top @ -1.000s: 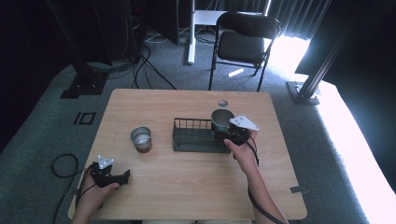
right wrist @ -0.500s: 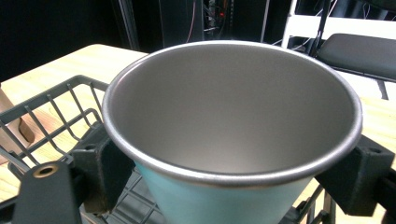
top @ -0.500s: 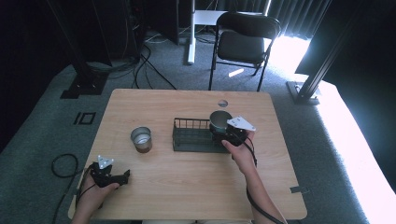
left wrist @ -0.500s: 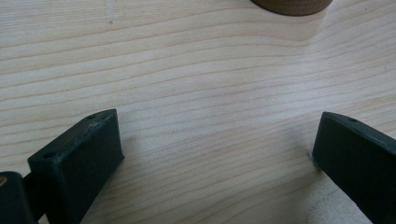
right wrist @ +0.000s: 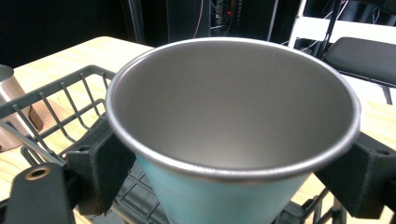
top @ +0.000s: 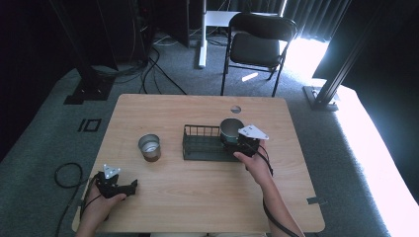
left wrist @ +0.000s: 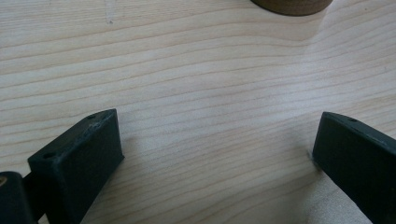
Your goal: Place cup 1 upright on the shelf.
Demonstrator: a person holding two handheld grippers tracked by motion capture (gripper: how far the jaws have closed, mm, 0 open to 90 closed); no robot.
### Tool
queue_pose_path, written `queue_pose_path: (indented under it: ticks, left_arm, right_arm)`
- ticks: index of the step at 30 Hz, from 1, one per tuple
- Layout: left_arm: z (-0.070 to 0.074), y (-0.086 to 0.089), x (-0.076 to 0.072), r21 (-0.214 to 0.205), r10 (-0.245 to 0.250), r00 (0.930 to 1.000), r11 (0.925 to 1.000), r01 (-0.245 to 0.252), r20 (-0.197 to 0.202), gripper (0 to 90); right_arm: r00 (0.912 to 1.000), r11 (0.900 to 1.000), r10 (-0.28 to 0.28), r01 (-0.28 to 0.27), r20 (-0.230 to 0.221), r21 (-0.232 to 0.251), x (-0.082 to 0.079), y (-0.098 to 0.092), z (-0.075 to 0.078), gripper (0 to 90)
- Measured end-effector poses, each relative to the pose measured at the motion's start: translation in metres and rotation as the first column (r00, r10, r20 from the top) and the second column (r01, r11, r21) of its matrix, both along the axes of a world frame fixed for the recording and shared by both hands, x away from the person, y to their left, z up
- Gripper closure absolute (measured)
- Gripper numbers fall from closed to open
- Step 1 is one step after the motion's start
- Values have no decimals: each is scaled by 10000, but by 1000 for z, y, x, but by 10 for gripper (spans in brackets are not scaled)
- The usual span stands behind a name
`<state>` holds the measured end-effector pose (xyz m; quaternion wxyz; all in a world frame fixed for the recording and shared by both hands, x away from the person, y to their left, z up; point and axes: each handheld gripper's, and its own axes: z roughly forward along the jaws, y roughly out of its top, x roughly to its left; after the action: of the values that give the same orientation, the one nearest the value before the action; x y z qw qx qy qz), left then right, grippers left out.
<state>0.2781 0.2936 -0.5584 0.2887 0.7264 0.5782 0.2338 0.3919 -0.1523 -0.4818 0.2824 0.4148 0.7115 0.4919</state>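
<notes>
While the high view is looking down on the pale wooden bench (top: 197,197), the right gripper (top: 240,143) is holding a pale-blue metal cup with a steel rim (top: 230,129) at the right end of the black wire rack (top: 200,148). A second, brownish metal cup (top: 149,147) is standing on the bench left of the rack, well apart from the left gripper (top: 129,187), which is resting near the bench's near-left corner.

Along the left gripper view, its jaws are standing wide apart over bare wood, gripping nothing.

Through the right gripper view, the jaws are pressing both sides of the blue cup (right wrist: 233,140), upright, above the rack's wires (right wrist: 56,112).

By my judgement, one cup is being placed in the rack and not yet released; one is waiting. Count: two cups, one rack, two grippers.
</notes>
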Motion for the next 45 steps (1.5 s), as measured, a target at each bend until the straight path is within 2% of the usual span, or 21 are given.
queue_pose_path:
  ticks: [3, 11, 17, 23, 26, 31, 45]
  left_arm:
    - [0, 0, 0, -1, 2, 10000, 10000, -2, 3, 21]
    - [0, 0, 0, 0, 4, 10000, 10000, -4, 4, 21]
    - [0, 0, 0, -1, 3, 10000, 10000, -3, 4, 21]
    - [0, 0, 0, 0, 2, 10000, 10000, -2, 2, 21]
    - [0, 0, 0, 1, 2, 10000, 10000, -2, 2, 21]
    - [0, 0, 0, 1, 2, 10000, 10000, -2, 5, 21]
    - [0, 0, 0, -1, 6, 10000, 10000, -6, 7, 21]
  right_arm:
    - [9999, 9999, -65, 66, 111, -99, -2, -2, 0, 115]
    - [10000, 10000, -68, 68, -32, -52, -10, -7, 0, 114]
    - [9999, 10000, -73, 73, 71, 34, -17, -11, 1, 114]
    - [9999, 9996, -9, 12, 128, -269, -26, -19, -2, 114]
    - [9999, 9998, -28, 30, 112, -201, -30, -24, -4, 114]
    - [9999, 9997, -93, 96, 133, -237, -38, -33, -10, 114]
    - [9998, 9994, -83, 77, -189, -347, -57, -59, -31, 114]
